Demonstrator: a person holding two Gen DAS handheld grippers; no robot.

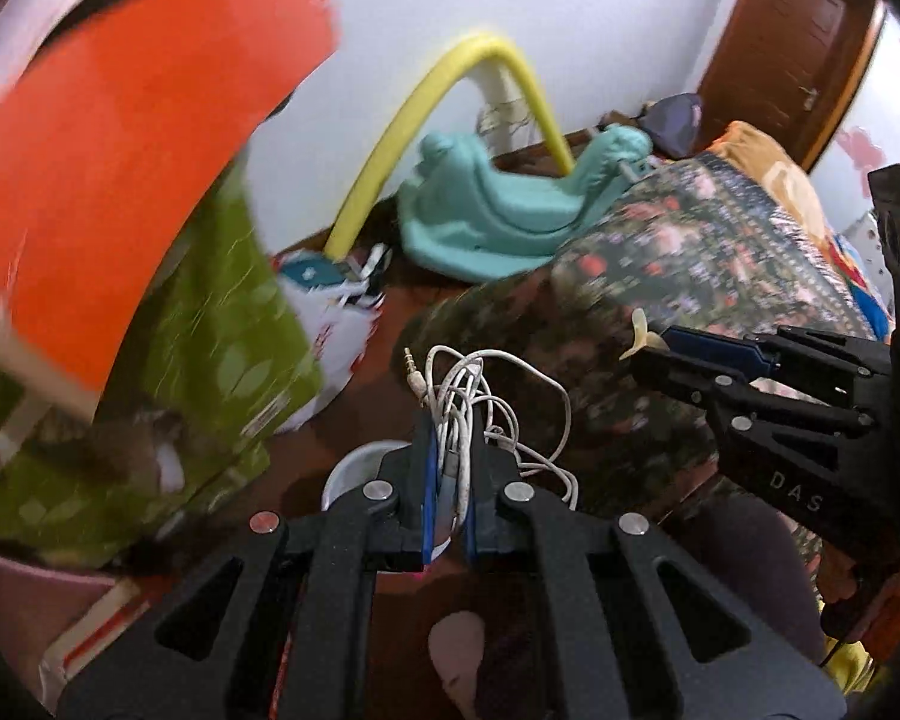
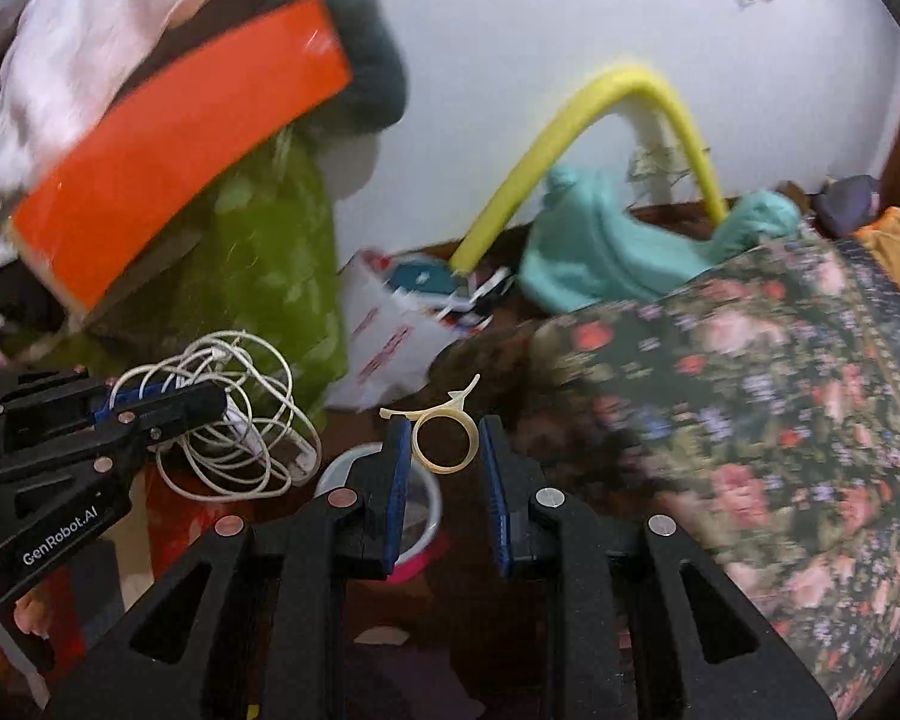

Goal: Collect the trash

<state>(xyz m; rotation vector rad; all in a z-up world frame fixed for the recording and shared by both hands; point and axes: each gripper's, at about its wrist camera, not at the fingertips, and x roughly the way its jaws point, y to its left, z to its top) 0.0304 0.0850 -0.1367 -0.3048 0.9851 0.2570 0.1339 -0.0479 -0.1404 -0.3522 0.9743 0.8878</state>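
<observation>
My left gripper point(image 1: 450, 438) is shut on a tangled white earphone cable point(image 1: 474, 402) with a jack plug sticking up. It also shows in the right wrist view point(image 2: 168, 408) at the left, with the cable point(image 2: 234, 414) hanging from it. My right gripper point(image 2: 444, 432) is shut on a cream plastic ring point(image 2: 444, 441) with a pull tab, held between the blue pads. It shows in the left wrist view point(image 1: 648, 342) at the right. A white and pink bin point(image 2: 417, 516) sits on the floor below both grippers, and in the left wrist view point(image 1: 354, 471).
A bed with a floral quilt point(image 2: 750, 408) fills the right. A teal rocking toy point(image 2: 606, 246) and a yellow foam tube point(image 2: 534, 162) stand by the white wall. A white plastic bag point(image 2: 390, 330), a green cloth point(image 2: 276, 264) and an orange box point(image 2: 168, 150) crowd the left.
</observation>
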